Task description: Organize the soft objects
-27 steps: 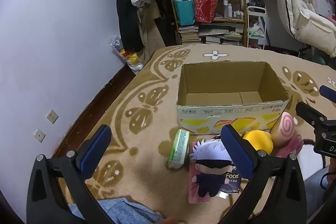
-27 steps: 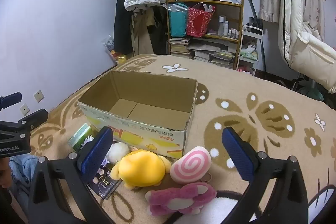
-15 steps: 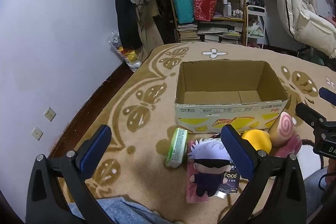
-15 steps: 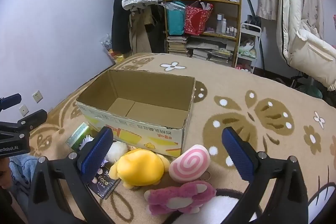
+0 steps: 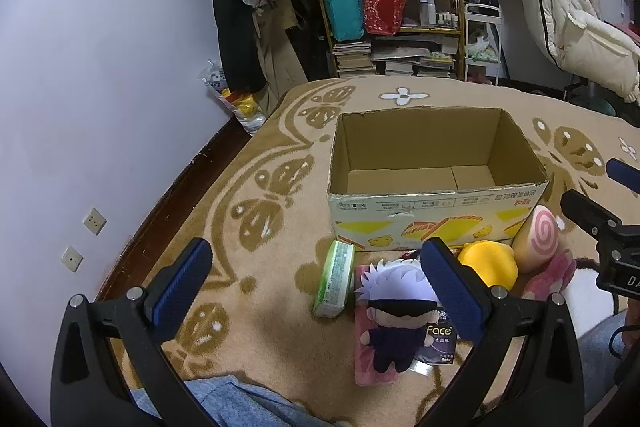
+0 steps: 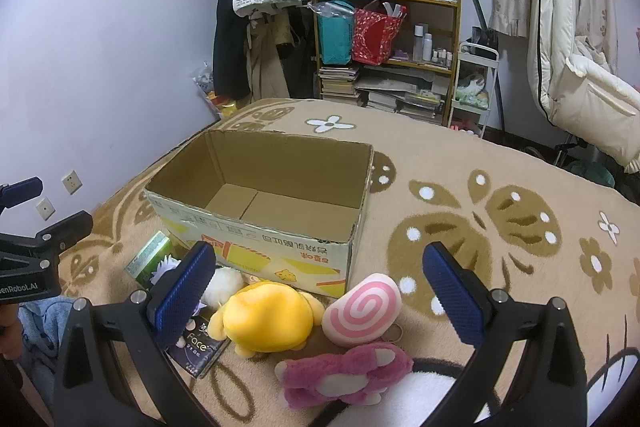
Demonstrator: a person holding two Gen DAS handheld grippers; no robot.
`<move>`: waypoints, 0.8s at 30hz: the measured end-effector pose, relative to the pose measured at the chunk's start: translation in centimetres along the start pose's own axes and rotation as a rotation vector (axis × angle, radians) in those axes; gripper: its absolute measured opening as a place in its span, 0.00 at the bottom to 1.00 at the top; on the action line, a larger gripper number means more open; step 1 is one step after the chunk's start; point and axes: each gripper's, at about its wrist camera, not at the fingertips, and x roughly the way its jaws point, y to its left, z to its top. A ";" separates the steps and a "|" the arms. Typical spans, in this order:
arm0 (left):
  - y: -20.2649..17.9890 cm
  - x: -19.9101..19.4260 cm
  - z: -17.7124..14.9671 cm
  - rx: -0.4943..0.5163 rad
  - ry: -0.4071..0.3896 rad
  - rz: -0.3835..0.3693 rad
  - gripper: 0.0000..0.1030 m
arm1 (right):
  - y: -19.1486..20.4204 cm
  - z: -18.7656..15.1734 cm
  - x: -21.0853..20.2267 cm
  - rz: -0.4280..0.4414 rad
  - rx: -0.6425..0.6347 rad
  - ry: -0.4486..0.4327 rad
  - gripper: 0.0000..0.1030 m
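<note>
Both tongs gaping, gripping nothing: left gripper (image 5: 316, 279), right gripper (image 6: 320, 283). Ahead, empty cardboard box (image 6: 256, 227). Before it, left to right: white-haired doll (image 5: 394, 311), yellow plush (image 6: 268, 315), swirl cushion (image 6: 362, 307), pink plush (image 6: 348, 375) (all probably light, squashy; best pinched mid-body).

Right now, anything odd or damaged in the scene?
Nothing spilled. The box has ragged, torn top edges with no flaps, and a small tear in its front rim. It is empty. The plushies lie on the rug in front of it, the doll on top of a tissue pack.
</note>
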 end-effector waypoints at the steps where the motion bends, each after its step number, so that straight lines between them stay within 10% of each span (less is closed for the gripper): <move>1: 0.0 0.0 0.0 0.004 0.000 0.001 1.00 | 0.0 0.1 0.0 0.001 0.001 0.002 1.00; 24: -0.2 0.6 -0.4 0.007 0.031 0.005 1.00 | 0.3 -0.2 0.2 -0.008 -0.010 0.003 1.00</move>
